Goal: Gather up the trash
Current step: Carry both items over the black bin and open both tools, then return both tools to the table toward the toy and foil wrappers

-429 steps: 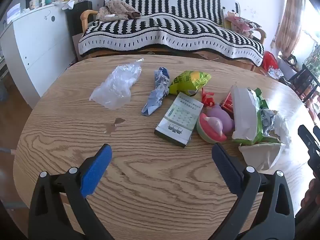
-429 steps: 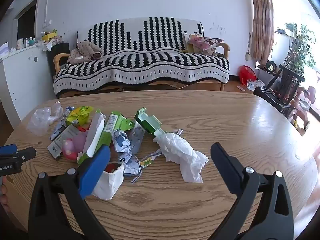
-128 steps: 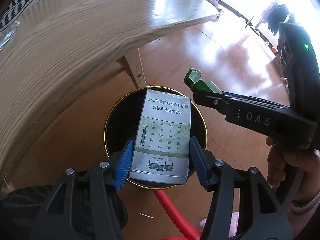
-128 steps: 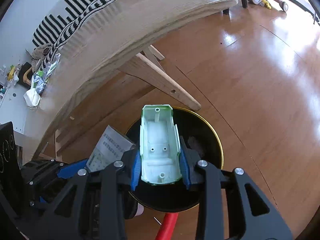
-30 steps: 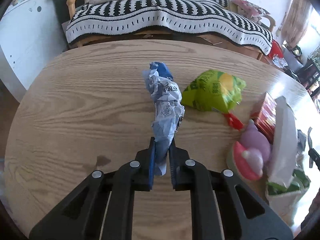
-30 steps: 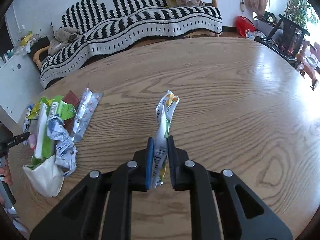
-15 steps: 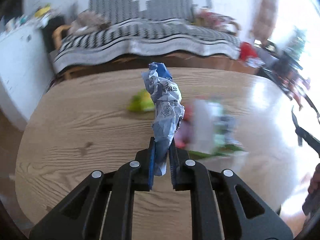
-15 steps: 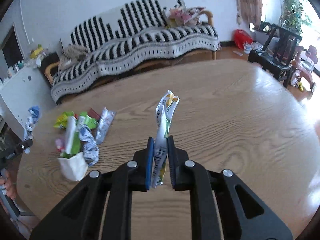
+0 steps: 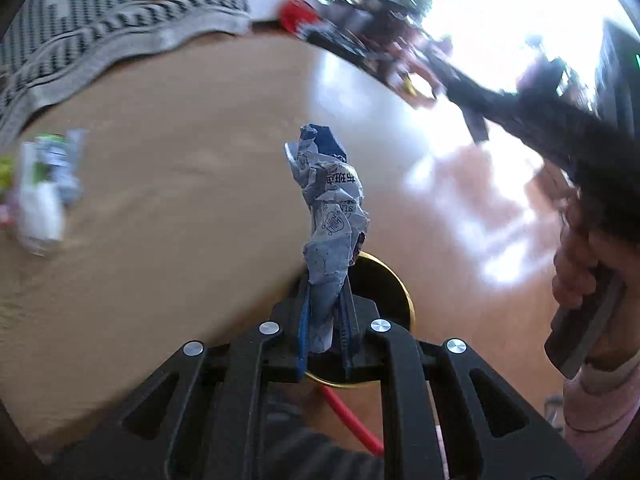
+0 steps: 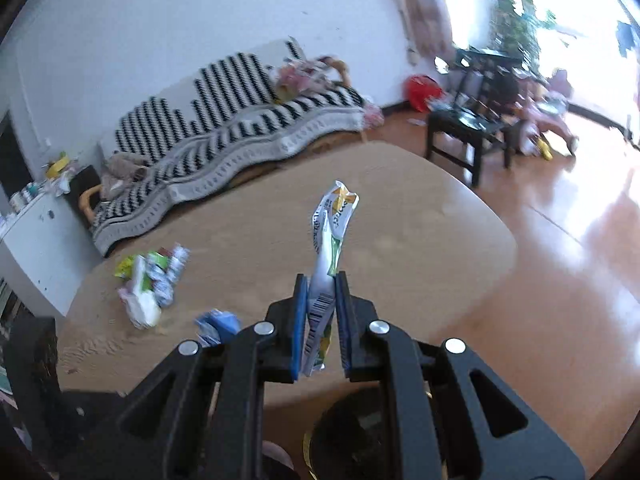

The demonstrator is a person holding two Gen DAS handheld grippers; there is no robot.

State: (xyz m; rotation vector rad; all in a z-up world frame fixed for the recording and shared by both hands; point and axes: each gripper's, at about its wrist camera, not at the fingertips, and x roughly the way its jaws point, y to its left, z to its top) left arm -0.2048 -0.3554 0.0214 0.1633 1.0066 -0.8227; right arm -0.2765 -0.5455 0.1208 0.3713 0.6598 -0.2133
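Observation:
My left gripper (image 9: 325, 320) is shut on a crumpled blue-grey wrapper (image 9: 330, 204) that sticks up between its blue pads. It hangs over the table's near edge, with the black gold-rimmed bin (image 9: 384, 280) just beyond and below it. My right gripper (image 10: 321, 312) is shut on a white and green wrapper (image 10: 330, 236), also standing upright. The bin (image 10: 352, 436) shows dark under the right gripper's frame. The left gripper's blue wrapper (image 10: 218, 326) appears at the lower left of the right wrist view. The other gripper (image 9: 560, 132) and a hand (image 9: 576, 268) blur across the right of the left wrist view.
A pile of leftover trash (image 10: 150, 284) lies on the round wooden table (image 10: 420, 216), also blurred at the left (image 9: 40, 196). A striped sofa (image 10: 224, 120) stands behind it, a dark chair (image 10: 468, 128) to the right. A red hose (image 9: 348, 420) lies on the wooden floor (image 10: 560, 300).
Both grippers have swung away from the table's middle toward its edge, each keeping its wrapper. The bin has come into view under them, and the trash pile has slid off to the left.

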